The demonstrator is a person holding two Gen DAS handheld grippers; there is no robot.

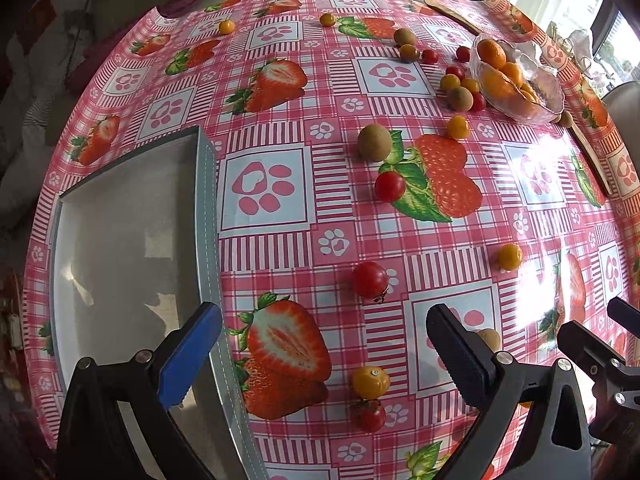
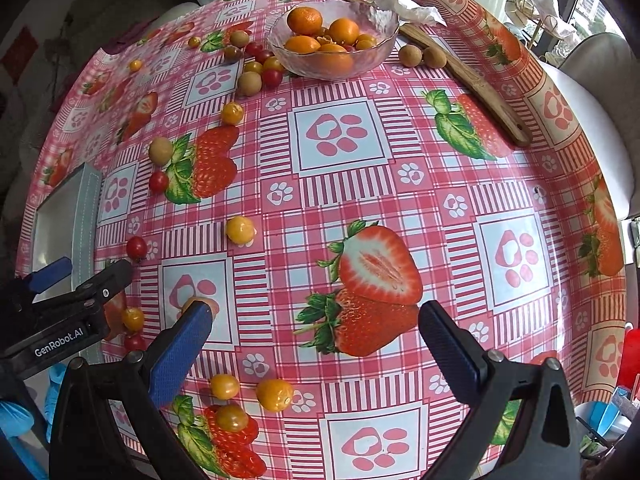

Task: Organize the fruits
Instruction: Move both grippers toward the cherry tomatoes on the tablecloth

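Small fruits lie scattered on a pink strawberry-print tablecloth. In the left wrist view my left gripper (image 1: 320, 356) is open and empty above a yellow cherry tomato (image 1: 370, 381) and a red one (image 1: 370, 285). A grey tray (image 1: 120, 240) sits at its left, empty. A glass bowl (image 1: 520, 76) of oranges stands far right. In the right wrist view my right gripper (image 2: 316, 352) is open and empty over bare cloth, with yellow tomatoes (image 2: 274, 395) just below it. The glass bowl (image 2: 334, 40) is at the far end. The left gripper (image 2: 72, 292) shows at the left edge.
A long wooden utensil (image 2: 460, 68) lies by the bowl, with crumpled white paper (image 2: 408, 6) beside it. Brown longan-like fruits (image 1: 374, 143) and more tomatoes cluster near the bowl. The round table's edge curves close at left and right. A chair (image 2: 592, 68) stands at right.
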